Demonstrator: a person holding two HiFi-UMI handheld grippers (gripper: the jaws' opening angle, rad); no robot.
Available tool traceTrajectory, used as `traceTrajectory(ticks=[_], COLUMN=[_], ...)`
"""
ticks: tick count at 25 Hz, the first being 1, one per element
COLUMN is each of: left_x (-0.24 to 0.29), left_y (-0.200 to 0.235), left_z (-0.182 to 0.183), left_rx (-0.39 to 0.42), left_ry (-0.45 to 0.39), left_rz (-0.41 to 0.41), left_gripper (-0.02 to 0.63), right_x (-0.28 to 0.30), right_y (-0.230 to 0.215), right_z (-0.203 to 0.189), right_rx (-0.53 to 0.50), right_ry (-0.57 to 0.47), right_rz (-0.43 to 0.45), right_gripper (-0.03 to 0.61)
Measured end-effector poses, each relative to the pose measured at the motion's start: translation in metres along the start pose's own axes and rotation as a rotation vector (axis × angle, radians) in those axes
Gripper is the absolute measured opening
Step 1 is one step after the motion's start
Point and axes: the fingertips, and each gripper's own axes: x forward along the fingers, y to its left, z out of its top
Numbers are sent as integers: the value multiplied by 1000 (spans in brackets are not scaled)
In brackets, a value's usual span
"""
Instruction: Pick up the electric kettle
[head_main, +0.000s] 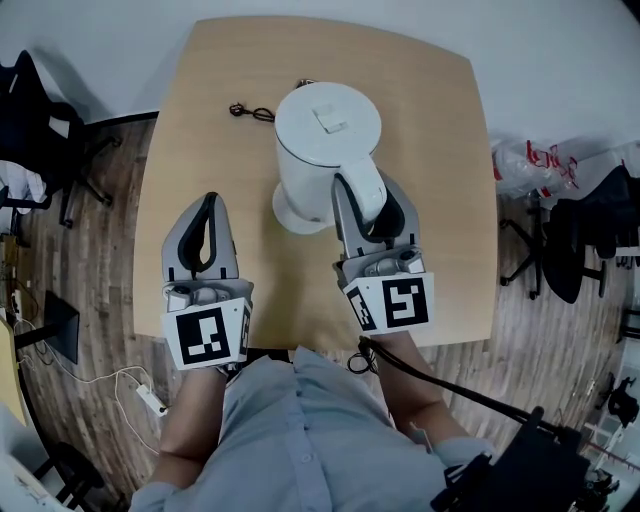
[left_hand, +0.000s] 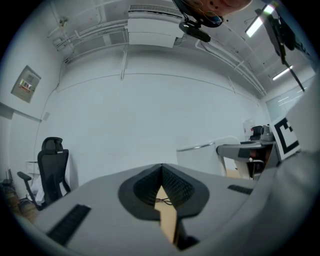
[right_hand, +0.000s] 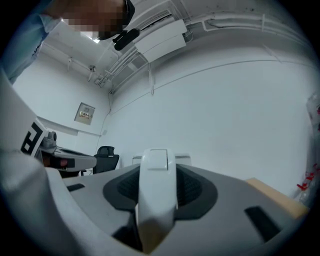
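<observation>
A white electric kettle (head_main: 325, 130) stands at the middle of the wooden table (head_main: 440, 150), and its round base (head_main: 288, 215) shows under its near left side. I cannot tell whether the kettle is off the base. My right gripper (head_main: 368, 195) is shut on the kettle's handle (head_main: 362, 190). In the right gripper view the white handle (right_hand: 157, 185) fills the gap between the dark pads of the right gripper (right_hand: 157, 200). My left gripper (head_main: 210, 203) hovers left of the kettle, shut and holding nothing. The left gripper (left_hand: 162, 172) has the kettle (left_hand: 200, 157) to its right.
A thin black cord (head_main: 250, 111) lies on the table beyond the kettle, towards the far left. Office chairs stand off the table's left side (head_main: 40, 130) and right side (head_main: 575, 240). A plastic bag (head_main: 530, 165) sits at the right, and a power strip (head_main: 150, 400) lies on the floor.
</observation>
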Motion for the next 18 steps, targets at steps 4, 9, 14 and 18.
traceTrajectory(ticks=[4, 9, 14, 18], left_x=[7, 16, 24, 27], left_y=[-11, -37, -66, -84], left_z=[4, 7, 7, 6], left_rx=[-2, 0, 7, 17], left_ry=[-12, -16, -11, -4], left_rz=[-35, -107, -183, -237], left_gripper=[0, 0, 0, 0], right_x=[-9, -32, -60, -81], right_y=[-21, -52, -86, -106], right_z=[20, 33, 30, 17], right_rx=[-28, -61, -76, -78], right_ry=[-31, -48, -35, -9], right_rz=[-49, -130, -227, -289], right_gripper=[152, 150, 150, 150])
